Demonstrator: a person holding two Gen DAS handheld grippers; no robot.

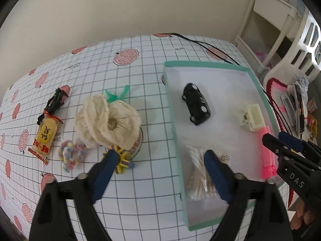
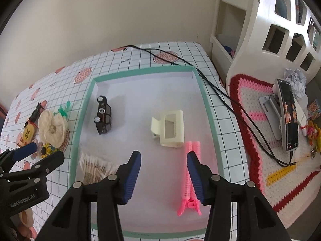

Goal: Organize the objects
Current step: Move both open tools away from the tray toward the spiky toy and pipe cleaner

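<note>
Leftmost, snack packet (image 1: 44, 138): lying on the checked table (image 1: 140, 80), beside a pastel scrunchie (image 1: 70, 157).
Cream crochet scrunchie (image 1: 106, 122): resting near the table's middle, a yellow flower clip (image 1: 122, 160) just in front of it.
Left hand-held gripper (image 1: 158, 172): hovering with jaws spread wide, holding nothing, straddling the tray's left wall.
Tray (image 2: 208, 108): sitting on the table, green-rimmed, white inside.
Inside the tray: black toy car (image 2: 103, 117) lying at far left, cotton swab bag (image 2: 94, 168) at near left, cream claw clip (image 2: 170, 128) in the middle, pink hair clip (image 2: 189, 180) at right.
Right hand-held gripper (image 2: 163, 172): hanging over the tray with jaws wide apart, empty, its right finger overlapping the pink hair clip.
</note>
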